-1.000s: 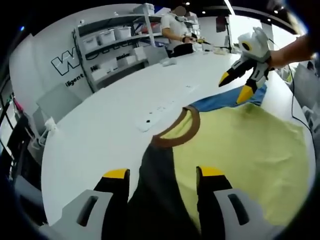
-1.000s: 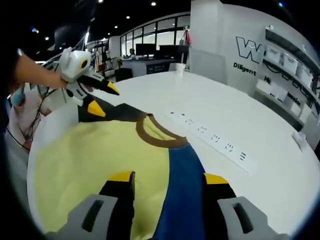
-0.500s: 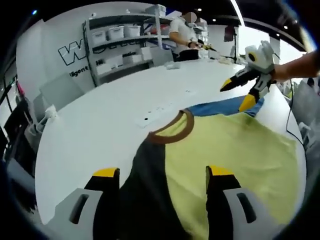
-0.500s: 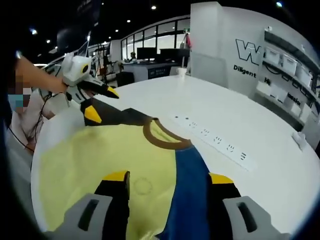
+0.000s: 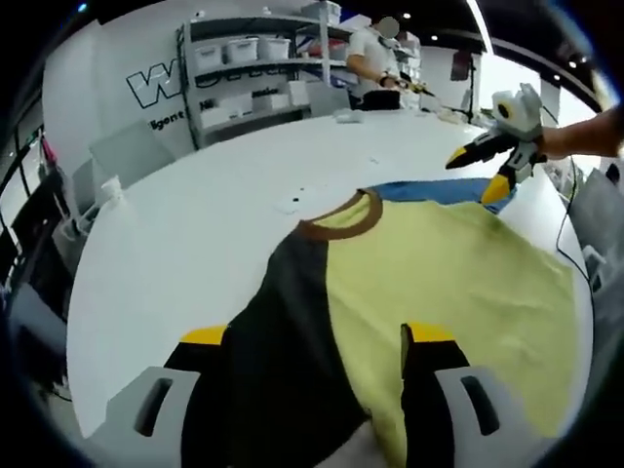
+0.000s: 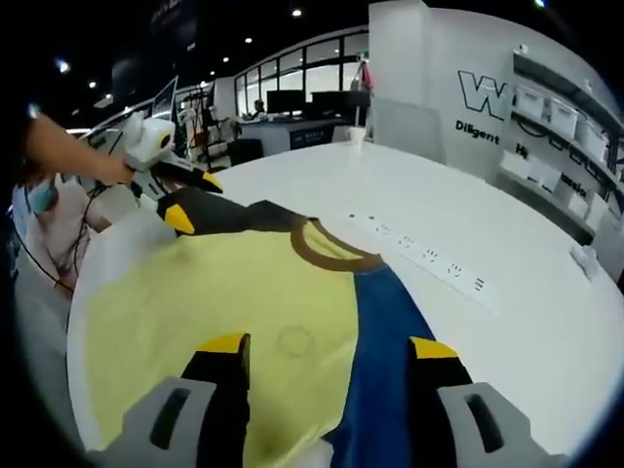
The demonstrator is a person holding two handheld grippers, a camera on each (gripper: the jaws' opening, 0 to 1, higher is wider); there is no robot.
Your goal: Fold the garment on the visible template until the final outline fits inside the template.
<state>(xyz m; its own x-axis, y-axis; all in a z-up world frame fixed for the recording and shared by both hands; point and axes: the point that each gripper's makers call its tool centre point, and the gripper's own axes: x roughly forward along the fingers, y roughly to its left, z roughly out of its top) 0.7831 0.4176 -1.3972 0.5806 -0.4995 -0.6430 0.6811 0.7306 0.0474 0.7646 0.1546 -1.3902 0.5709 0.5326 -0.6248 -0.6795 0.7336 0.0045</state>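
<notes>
A yellow T-shirt (image 5: 458, 263) with a brown collar (image 5: 341, 219) lies flat on the white table (image 5: 185, 234). Its black sleeve (image 5: 283, 322) runs toward me between the jaws of my left gripper (image 5: 317, 336), which stand wide open. In the right gripper view the shirt's yellow body (image 6: 214, 302) spreads left and its blue sleeve (image 6: 385, 341) lies between the open jaws of my right gripper (image 6: 329, 346). Each gripper shows in the other's view: the right gripper (image 5: 480, 174) hovers over the blue sleeve (image 5: 429, 190), and the left gripper (image 6: 195, 200) over the black sleeve (image 6: 239, 214), both open.
A white power strip (image 6: 429, 261) lies on the table just beyond the collar. Shelves with white bins (image 5: 244, 68) stand behind, and a person (image 5: 375, 58) works at the table's far end. The table edge curves close at the left (image 5: 83, 322). A cable (image 5: 570, 210) trails near the right gripper.
Both cameras have drawn back from the collar, so more of the shirt shows. The two grippers stand farther apart, each farther out along its sleeve. All jaws stay open.
</notes>
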